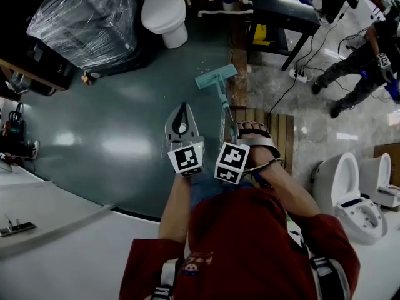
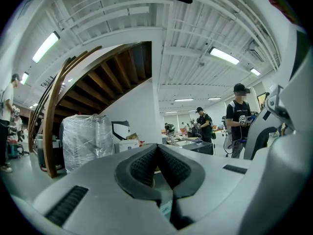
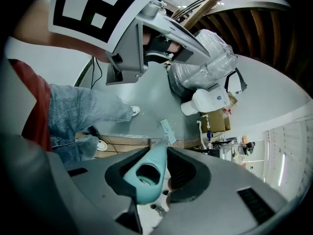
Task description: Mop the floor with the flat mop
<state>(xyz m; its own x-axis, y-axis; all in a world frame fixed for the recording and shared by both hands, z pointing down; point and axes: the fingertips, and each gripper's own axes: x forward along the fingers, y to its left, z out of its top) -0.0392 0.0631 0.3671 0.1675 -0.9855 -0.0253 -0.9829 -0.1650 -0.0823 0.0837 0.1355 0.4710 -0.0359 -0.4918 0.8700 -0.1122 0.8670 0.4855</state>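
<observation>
The flat mop has a teal head (image 1: 215,78) lying on the dark grey floor (image 1: 119,136), and its thin handle (image 1: 224,108) runs back toward me. My right gripper (image 1: 236,130) is shut on the handle's teal grip (image 3: 146,173). In the right gripper view the mop head (image 3: 167,128) shows small, far down the handle. My left gripper (image 1: 182,107) is beside it to the left, off the mop and over the floor. Its jaws (image 2: 157,148) meet at the tips with nothing between them and point out into the room.
A white toilet (image 1: 164,11) and a plastic-wrapped bundle (image 1: 84,20) stand at the far edge of the floor. A black table (image 1: 284,11), cables (image 1: 300,74) and a person (image 1: 356,61) are at far right. A wooden slat board (image 1: 281,133) and two toilets (image 1: 350,192) are on the right. A white counter (image 1: 50,211) is on the near left.
</observation>
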